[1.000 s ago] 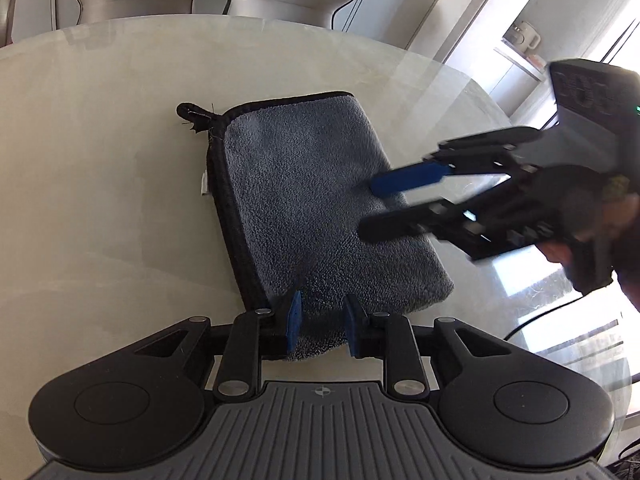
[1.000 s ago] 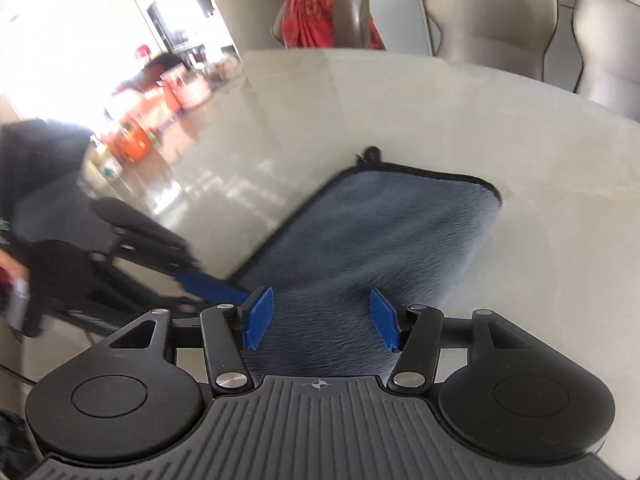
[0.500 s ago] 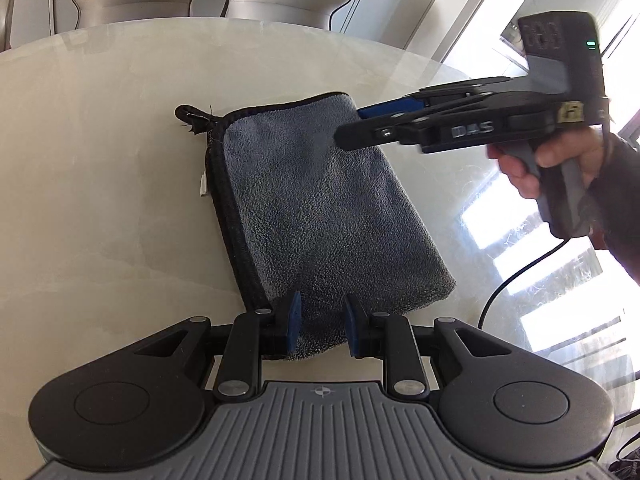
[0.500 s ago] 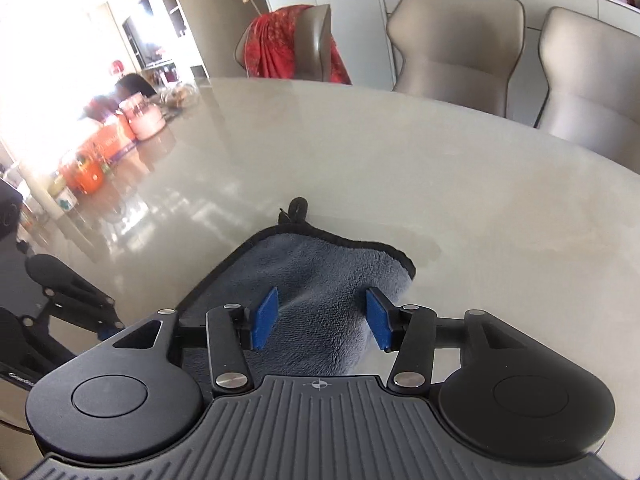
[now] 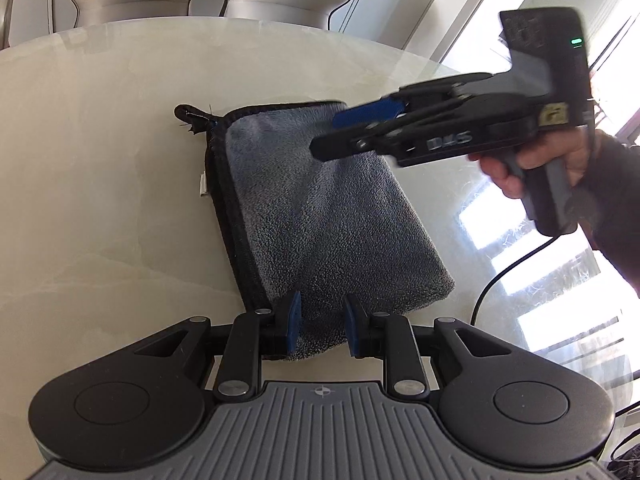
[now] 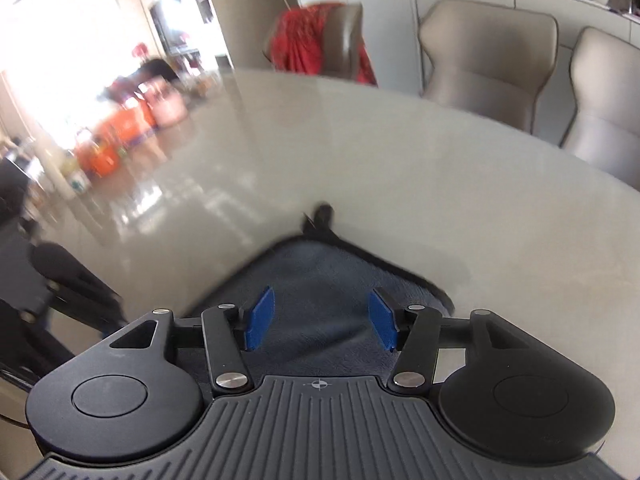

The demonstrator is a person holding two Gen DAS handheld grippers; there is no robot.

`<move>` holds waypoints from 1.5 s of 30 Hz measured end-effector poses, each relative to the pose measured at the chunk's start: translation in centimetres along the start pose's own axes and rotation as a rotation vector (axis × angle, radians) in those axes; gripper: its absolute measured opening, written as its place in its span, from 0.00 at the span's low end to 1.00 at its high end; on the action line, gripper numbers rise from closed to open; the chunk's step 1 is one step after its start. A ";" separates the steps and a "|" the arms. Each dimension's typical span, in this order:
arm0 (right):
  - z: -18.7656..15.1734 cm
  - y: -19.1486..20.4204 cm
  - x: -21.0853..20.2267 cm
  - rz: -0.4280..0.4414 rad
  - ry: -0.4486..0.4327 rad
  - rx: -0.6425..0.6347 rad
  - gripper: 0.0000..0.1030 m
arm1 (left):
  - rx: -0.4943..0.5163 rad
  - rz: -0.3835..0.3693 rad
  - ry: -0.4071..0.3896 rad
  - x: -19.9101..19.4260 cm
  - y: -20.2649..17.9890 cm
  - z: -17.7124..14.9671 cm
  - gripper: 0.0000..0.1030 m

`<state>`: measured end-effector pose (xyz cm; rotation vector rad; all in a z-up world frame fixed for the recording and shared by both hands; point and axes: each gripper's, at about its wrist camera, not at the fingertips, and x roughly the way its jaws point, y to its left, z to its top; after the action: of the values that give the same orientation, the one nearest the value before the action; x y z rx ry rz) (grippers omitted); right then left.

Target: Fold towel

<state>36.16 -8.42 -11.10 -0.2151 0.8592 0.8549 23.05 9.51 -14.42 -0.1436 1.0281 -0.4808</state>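
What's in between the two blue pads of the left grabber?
In the left wrist view, the near edge of the grey towel lies between the left gripper's blue pads. The jaws stand apart, with towel in the gap.

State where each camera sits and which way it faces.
Left wrist: on the left tool, facing along the towel on the table; shows the right tool and hand.
Right wrist: on the right tool, above the towel's looped corner, facing chairs; the left tool shows dimly at left.
Shared: towel, table, chairs.
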 end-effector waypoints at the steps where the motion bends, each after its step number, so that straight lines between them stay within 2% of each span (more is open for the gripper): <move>1: -0.1 -0.5 0.7 -0.002 0.002 0.015 0.52 | 0.001 0.001 -0.001 0.1 0.0 0.0 0.22; 6: -0.2 -1.6 0.7 0.011 -0.040 0.068 0.50 | 0.001 0.006 0.008 0.4 0.1 0.4 0.23; 8: -0.3 -1.5 -0.9 -0.012 -0.080 0.108 0.52 | 0.025 0.028 0.008 0.3 0.0 1.0 0.23; 10: -0.7 -1.2 -2.3 0.003 -0.102 0.113 0.52 | 0.059 0.071 -0.012 0.0 -0.1 1.8 0.27; 12: -1.4 -0.4 -3.4 0.025 -0.106 0.100 0.53 | 0.085 0.097 -0.040 -0.2 -0.1 2.8 0.38; 16: -4.0 2.2 -4.4 0.058 -0.054 0.019 0.53 | 0.102 0.121 -0.092 0.0 0.3 5.2 0.40; 20: -5.7 4.1 -4.1 0.060 -0.014 -0.018 0.53 | 0.104 0.083 -0.125 1.6 0.6 7.5 0.40; 24: -6.1 5.1 -4.2 0.045 -0.029 -0.019 0.53 | 0.106 0.047 -0.103 4.5 0.8 8.6 0.40; 28: -7.0 5.7 -3.9 0.040 0.008 -0.014 0.55 | 0.121 0.057 -0.083 5.9 1.2 8.7 0.40; 31: -7.9 6.5 -4.0 0.005 0.008 -0.047 0.56 | 0.118 0.058 -0.081 5.8 1.5 9.0 0.39; 34: -7.8 6.8 -4.4 -0.003 0.011 -0.024 0.56 | 0.131 0.072 -0.107 5.0 1.2 9.1 0.41; 36: -7.5 7.2 -4.9 0.013 -0.009 -0.020 0.56 | 0.144 0.082 -0.126 4.6 0.8 9.1 0.48; 39: -7.6 8.1 -4.8 0.063 0.007 -0.006 0.58 | 0.146 0.118 -0.086 5.2 0.6 8.8 0.49; 41: -8.1 8.6 -4.0 0.032 0.034 0.004 0.58 | 0.151 0.129 -0.089 5.3 0.6 8.4 0.49; 45: -8.3 8.5 -4.4 0.011 0.011 0.070 0.58 | 0.127 0.137 -0.096 4.5 0.5 8.1 0.49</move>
<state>23.55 -9.44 -11.94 -0.1547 0.8998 0.8331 31.98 7.07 -13.90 0.0171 0.9046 -0.4091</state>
